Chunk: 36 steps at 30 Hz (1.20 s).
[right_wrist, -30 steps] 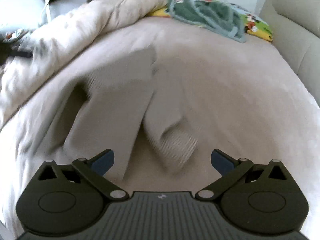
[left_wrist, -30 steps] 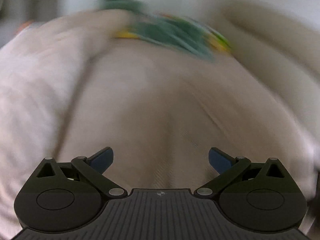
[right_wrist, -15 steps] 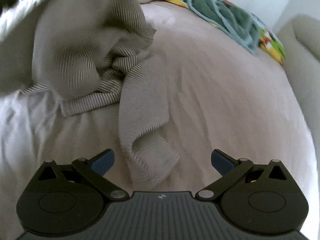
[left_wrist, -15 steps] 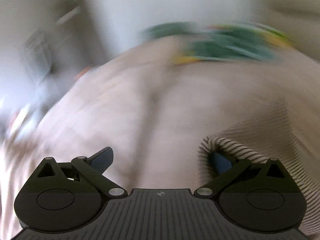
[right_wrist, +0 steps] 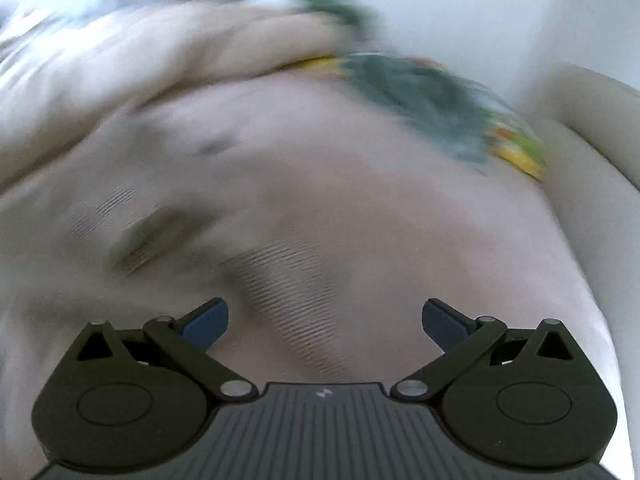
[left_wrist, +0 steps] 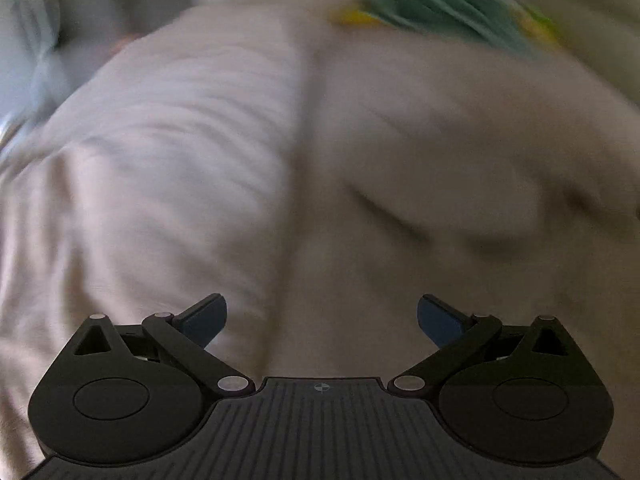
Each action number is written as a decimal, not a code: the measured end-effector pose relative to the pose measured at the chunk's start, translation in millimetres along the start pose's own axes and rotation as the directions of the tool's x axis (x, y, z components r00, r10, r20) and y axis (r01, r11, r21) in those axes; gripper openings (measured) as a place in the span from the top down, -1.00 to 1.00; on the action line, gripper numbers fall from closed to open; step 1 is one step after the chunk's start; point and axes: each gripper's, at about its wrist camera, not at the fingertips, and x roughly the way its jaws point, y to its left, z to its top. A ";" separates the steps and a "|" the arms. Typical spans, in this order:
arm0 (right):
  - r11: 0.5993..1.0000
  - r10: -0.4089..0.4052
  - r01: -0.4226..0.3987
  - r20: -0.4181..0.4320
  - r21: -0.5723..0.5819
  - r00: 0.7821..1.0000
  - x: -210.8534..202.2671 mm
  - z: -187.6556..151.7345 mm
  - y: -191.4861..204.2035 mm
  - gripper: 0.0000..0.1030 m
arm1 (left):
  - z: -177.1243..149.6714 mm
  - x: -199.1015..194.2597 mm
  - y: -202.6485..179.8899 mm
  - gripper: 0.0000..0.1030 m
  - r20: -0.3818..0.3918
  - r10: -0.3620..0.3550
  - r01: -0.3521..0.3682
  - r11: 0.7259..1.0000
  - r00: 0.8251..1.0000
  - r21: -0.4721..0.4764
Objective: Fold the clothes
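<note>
My right tongs gape wide and empty just above the ribbed beige garment on the bed, its long axis running away and leftward. My left tongs, equally wide and empty, face blurred bedding; right is nearer.

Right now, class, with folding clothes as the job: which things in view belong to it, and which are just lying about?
Belongs to the job:
ribbed beige garment
left gripper, open
right gripper, open

Just lying about:
green cloth
yellow patterned item
rumpled duvet
</note>
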 end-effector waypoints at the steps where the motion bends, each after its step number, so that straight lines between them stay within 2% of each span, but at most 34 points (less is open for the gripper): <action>1: 0.997 0.014 -0.014 0.010 -0.073 1.000 -3.9 -7.8 26.4 -1.00 | -6.7 -0.3 -6.0 -1.00 -0.011 -0.011 0.011 1.000 1.000 0.017; 3: 0.986 0.034 -0.031 0.016 -0.163 0.999 -10.9 -18.9 73.6 -1.00 | -20.0 -1.0 -17.9 -1.00 -0.035 -0.033 0.034 0.998 0.999 0.050; 6: 0.975 -0.005 0.012 0.029 -0.220 1.000 -1.3 -21.5 116.2 -1.00 | -34.7 -2.5 -21.1 -1.00 -0.064 -0.058 0.060 0.998 0.996 0.032; 9: 0.948 -0.139 0.146 0.042 -0.283 0.989 24.2 -25.6 132.0 -0.99 | -41.7 -3.5 -18.3 -1.00 -0.070 -0.021 0.024 0.998 0.997 0.053; 10: 0.949 -0.178 0.185 0.049 -0.254 0.983 26.9 -22.5 125.8 -0.99 | -42.2 -4.2 -16.6 -1.00 -0.068 0.007 -0.002 0.997 0.998 0.071; 12: 0.954 -0.278 0.283 0.063 -0.097 0.958 21.4 -11.1 93.6 -0.99 | -47.5 -7.0 -19.0 -1.00 -0.045 0.057 -0.051 0.991 0.997 0.127; 13: 0.947 -0.320 0.322 0.063 -0.015 0.945 14.8 -6.4 75.8 -0.99 | -51.1 -8.5 -21.9 -1.00 -0.028 0.076 -0.071 0.985 0.997 0.158; 15: 0.928 -0.372 0.370 0.051 0.051 0.927 12.3 -4.9 57.4 -1.00 | -57.3 -9.6 -28.0 -1.00 0.009 0.096 -0.096 0.973 0.995 0.208; 18: 0.934 -0.357 0.357 0.025 -0.006 0.934 19.3 -14.2 54.9 -1.00 | -59.1 -2.9 -31.7 -1.00 0.044 0.126 -0.132 0.967 0.991 0.216; 23: 0.945 -0.324 0.325 0.021 -0.045 0.946 27.8 -19.9 67.0 -1.00 | -50.4 23.1 -16.4 -1.00 0.036 0.263 -0.264 0.940 0.964 0.216; 27: 0.947 -0.315 0.314 -0.007 -0.072 0.949 34.3 -28.0 66.6 -1.00 | -45.3 33.1 -5.3 -1.00 0.036 0.295 -0.296 0.929 0.955 0.221; 29: 0.943 -0.316 0.314 -0.009 -0.108 0.949 41.4 -30.9 67.6 -1.00 | -45.2 28.8 -4.3 -1.00 0.035 0.271 -0.272 0.932 0.962 0.238; 32: 0.947 -0.310 0.309 0.006 -0.086 0.951 37.6 -30.7 61.5 -1.00 | -55.6 15.3 -12.8 -1.00 0.024 0.158 -0.158 0.935 0.987 0.317; 34: 0.951 -0.306 0.306 0.015 -0.048 0.952 30.6 -29.1 54.5 -1.00 | -60.3 16.3 -24.2 -1.00 0.028 0.117 -0.118 0.916 0.993 0.384; 36: 0.952 -0.303 0.304 0.025 -0.029 0.953 24.6 -29.2 49.7 -1.00 | -61.1 21.6 -32.2 -1.00 0.060 0.132 -0.145 0.886 0.989 0.441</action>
